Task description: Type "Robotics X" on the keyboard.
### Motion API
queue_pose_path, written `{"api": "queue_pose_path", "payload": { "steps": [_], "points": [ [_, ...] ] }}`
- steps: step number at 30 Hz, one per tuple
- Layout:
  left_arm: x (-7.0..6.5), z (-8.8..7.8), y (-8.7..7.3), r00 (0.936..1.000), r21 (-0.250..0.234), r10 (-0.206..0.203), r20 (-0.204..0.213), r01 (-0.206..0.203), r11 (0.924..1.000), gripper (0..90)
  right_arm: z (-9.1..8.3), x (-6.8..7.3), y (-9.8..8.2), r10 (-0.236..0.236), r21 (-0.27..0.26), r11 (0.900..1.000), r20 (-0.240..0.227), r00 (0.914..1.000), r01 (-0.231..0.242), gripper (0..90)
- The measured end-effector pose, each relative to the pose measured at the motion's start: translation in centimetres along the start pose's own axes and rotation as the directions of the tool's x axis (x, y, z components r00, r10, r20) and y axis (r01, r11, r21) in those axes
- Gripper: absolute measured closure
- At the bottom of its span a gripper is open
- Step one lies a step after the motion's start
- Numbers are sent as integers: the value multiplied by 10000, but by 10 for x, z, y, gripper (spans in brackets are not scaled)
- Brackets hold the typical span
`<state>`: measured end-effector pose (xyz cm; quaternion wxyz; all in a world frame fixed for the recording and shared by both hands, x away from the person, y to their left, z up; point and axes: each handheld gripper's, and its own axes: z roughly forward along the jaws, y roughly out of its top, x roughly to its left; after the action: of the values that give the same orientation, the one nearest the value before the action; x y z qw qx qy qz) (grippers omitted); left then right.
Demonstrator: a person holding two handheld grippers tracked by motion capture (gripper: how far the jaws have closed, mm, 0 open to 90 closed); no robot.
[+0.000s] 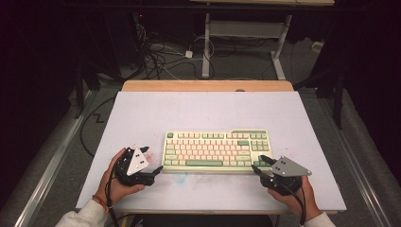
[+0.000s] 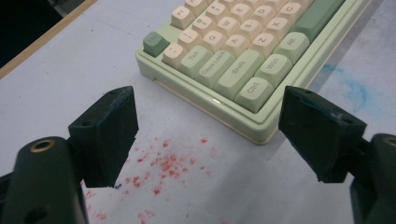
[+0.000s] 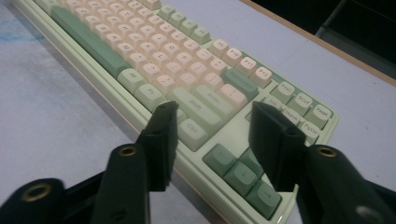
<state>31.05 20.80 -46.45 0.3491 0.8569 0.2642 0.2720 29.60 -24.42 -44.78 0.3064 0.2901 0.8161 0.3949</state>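
The keyboard point(image 1: 217, 151), a pale green unit with cream and green keycaps, lies flat on the white tabletop point(image 1: 198, 111), near the front edge and roughly centred across it, with its long side parallel to that edge. The left hand-held gripper point(image 1: 152, 171) sits just beside the front left corner of the keyboard, held in the person's left hand point(image 1: 118, 182). In the left gripper view its two black jaws stand wide apart with nothing between them; the left gripper point(image 2: 208, 135) points at the corner carrying the Ctrl and Shift keys, one jaw tip lying close to the case edge, and whether it touches cannot be determined. Red speckled stains point(image 2: 161, 170) mark the tabletop between and below the jaws. The right hand-held gripper point(image 1: 259, 166) is at the front right corner of the keyboard, held in the person's right hand point(image 1: 295, 196), with its grey three-cornered plate point(image 1: 288, 167) on top. In the right gripper view the jaws of the right gripper point(image 3: 212, 126) are partly closed, standing over the right Shift and Ctrl keys beside the arrow key cluster point(image 3: 243, 175); no pad is seen pressing on the keyboard, and nothing is gripped. A faint blue smear point(image 1: 182, 177) lies on the tabletop just in front of the keyboard.
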Motion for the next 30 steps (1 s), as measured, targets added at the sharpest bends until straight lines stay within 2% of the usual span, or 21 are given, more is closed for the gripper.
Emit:
{"api": "queue_pose_path", "payload": {
  "steps": [3, 7, 12, 30],
  "points": [
    [-1, -1, -3, 10000, 145, 34, 15, -34, 9999, 187, 0, -3, 1, 8, 70, 10000, -227, 9997, -6, 706],
    [-1, 0, -7, 10000, 278, -43, 68, 41, 9996, 187, -1, -5, 4, 9, 97, 10000, -583, 9983, -3, 825],
    [-2, 0, -9, 9999, 410, -64, 133, 59, 9991, 187, 0, -6, 8, -15, 184, 9998, -621, 9981, 26, 896],
    [-5, 4, -9, 9997, 621, -24, 238, 9, 9981, 187, 9, -15, 26, -24, 253, 9997, -747, 9972, 43, 899]
  ]
}}
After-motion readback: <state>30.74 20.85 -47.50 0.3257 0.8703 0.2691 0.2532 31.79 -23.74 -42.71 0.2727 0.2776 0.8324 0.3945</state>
